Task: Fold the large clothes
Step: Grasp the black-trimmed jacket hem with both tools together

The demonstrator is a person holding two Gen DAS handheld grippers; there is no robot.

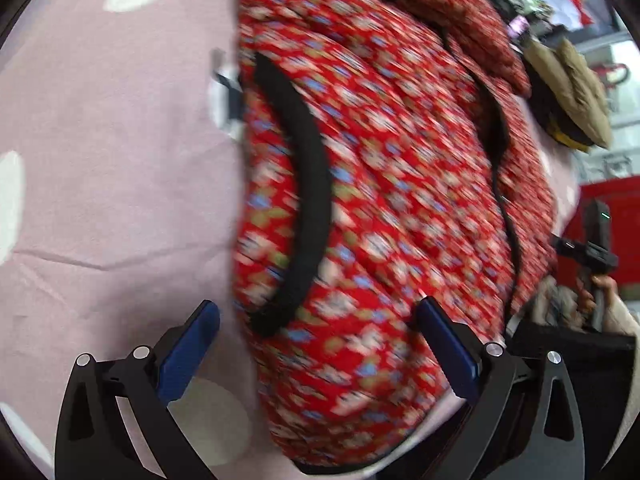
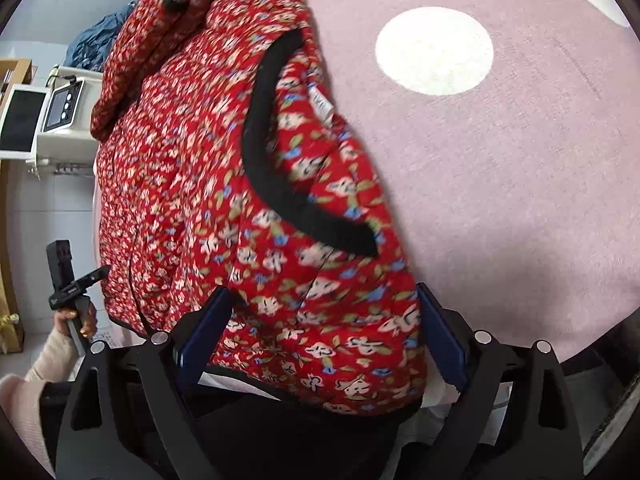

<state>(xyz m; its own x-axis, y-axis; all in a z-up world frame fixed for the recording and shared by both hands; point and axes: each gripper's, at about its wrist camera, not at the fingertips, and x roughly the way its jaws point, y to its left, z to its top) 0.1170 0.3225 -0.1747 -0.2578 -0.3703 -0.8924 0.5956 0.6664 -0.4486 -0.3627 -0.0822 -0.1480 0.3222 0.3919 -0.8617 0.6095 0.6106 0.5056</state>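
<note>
A red padded floral jacket (image 1: 380,200) with black trim lies on a pink sheet with white dots (image 1: 100,160). My left gripper (image 1: 316,344) is open, its blue pads on either side of the jacket's near hem edge, above the cloth. In the right wrist view the jacket (image 2: 224,200) fills the left half, with a black-edged pocket (image 2: 280,184). My right gripper (image 2: 320,328) is open and straddles the jacket's hem corner. Each gripper shows in the other's view, held by a hand (image 1: 592,264) (image 2: 68,280).
A brown and black garment (image 1: 572,96) lies beyond the jacket at the bed's far side. A blue garment (image 2: 96,36) and a white machine with a screen (image 2: 60,116) stand past the bed edge. The pink sheet (image 2: 500,200) spreads to the right.
</note>
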